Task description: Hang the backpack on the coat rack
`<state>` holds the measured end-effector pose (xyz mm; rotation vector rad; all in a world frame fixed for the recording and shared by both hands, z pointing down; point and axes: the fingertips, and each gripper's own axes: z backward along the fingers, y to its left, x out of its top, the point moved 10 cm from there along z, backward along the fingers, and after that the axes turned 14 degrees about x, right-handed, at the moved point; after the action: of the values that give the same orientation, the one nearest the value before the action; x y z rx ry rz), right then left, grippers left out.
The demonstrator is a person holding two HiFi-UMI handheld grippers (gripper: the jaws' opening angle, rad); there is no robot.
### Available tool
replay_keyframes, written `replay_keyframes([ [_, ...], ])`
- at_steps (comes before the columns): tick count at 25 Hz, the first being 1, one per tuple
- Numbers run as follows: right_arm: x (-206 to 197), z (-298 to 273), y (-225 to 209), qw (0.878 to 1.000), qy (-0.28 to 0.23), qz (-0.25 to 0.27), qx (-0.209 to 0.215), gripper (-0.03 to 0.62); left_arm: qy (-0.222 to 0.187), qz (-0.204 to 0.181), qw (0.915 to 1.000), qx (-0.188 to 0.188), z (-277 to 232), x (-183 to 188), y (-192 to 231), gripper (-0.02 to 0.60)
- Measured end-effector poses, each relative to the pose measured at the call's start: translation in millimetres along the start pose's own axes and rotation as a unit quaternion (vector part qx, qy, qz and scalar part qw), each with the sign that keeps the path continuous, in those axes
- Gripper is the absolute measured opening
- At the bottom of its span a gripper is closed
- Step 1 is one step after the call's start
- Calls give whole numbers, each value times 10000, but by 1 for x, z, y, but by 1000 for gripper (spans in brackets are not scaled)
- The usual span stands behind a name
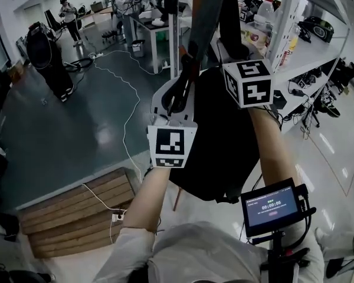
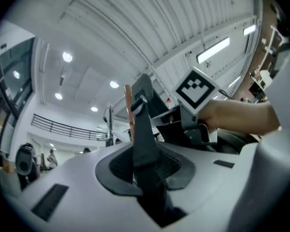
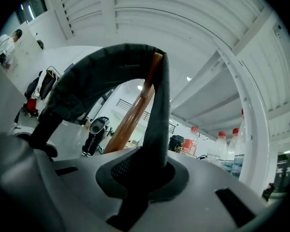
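Closest to the head camera is a small screen [image 1: 271,206] on its mount, and past it both forearms reach up and forward. The left gripper [image 1: 184,69] and the right gripper [image 1: 222,43] are held high and just beside each other. The black backpack [image 1: 224,146] hangs below them, clear of the floor.

Each gripper is clenched on strap. In the left gripper view the fingers [image 2: 183,170] of the left gripper [image 2: 145,163] pinch a flat dark strap [image 2: 144,129] that runs straight up from them. In the right gripper view the right gripper [image 3: 145,170] clamps the other leg of what looks like the same strap loop [image 3: 157,115], which arches up and over to the left.

The wooden peg of the coat rack [image 3: 135,110] decides the next move. Its long axis slants up from lower left to upper right, and its tip meets the crown of the loop directly above the right gripper's fingers. The tip seems to poke into the loop, but I cannot tell for sure whether it passes through or only stands behind. In the left gripper view the wood [image 2: 128,103] shows just left of the strap, partly hidden by it.

The right gripper appears nearer the tip. The likely next move is to lower the crown down along the peg's slant before either gripper lets go.
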<state>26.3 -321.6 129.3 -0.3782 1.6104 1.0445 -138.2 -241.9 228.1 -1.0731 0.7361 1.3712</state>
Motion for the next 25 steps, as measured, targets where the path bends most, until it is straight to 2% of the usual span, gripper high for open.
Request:
replay_keyframes([
  [3, -1, 3, 3, 9999, -54, 113, -51, 41, -103, -139, 9988, 459, 37, -11, -8, 68],
  [7, -5, 6, 2, 9999, -92, 86, -97, 43, -384, -544, 9955, 668, 64, -5, -10, 67],
  [10, -12, 4, 4, 10000, -56, -25, 71, 43, -410, -485, 9964, 553, 69, 5, -6, 67],
  [13, -16, 7, 2, 9984, -325, -214, 413, 43, -85, -483, 9985, 248, 63, 1, -8, 67],
  [16, -9, 22, -7, 9894, -1043, -636, 780, 52, 65, -821, 9956, 442, 51, -10, -7, 67],
  [19, 0, 46, -20, 9641, -2117, -1254, 996, 55, 244, -909, 9938, 589, 46, -17, 0, 67],
  [21, 2, 60, -23, 9550, -2374, -1416, 1077, 58, 540, -935, 9930, 483, 40, -26, 4, 67],
  [23, 1, 75, -18, 9542, -2576, -1270, 833, 58, 872, -782, 9927, 296, 35, -37, 7, 67],
  [25, 1, 94, -12, 9403, -3163, -1134, 532, 58, 1073, -606, 9923, 123, 32, -46, 8, 67],
])
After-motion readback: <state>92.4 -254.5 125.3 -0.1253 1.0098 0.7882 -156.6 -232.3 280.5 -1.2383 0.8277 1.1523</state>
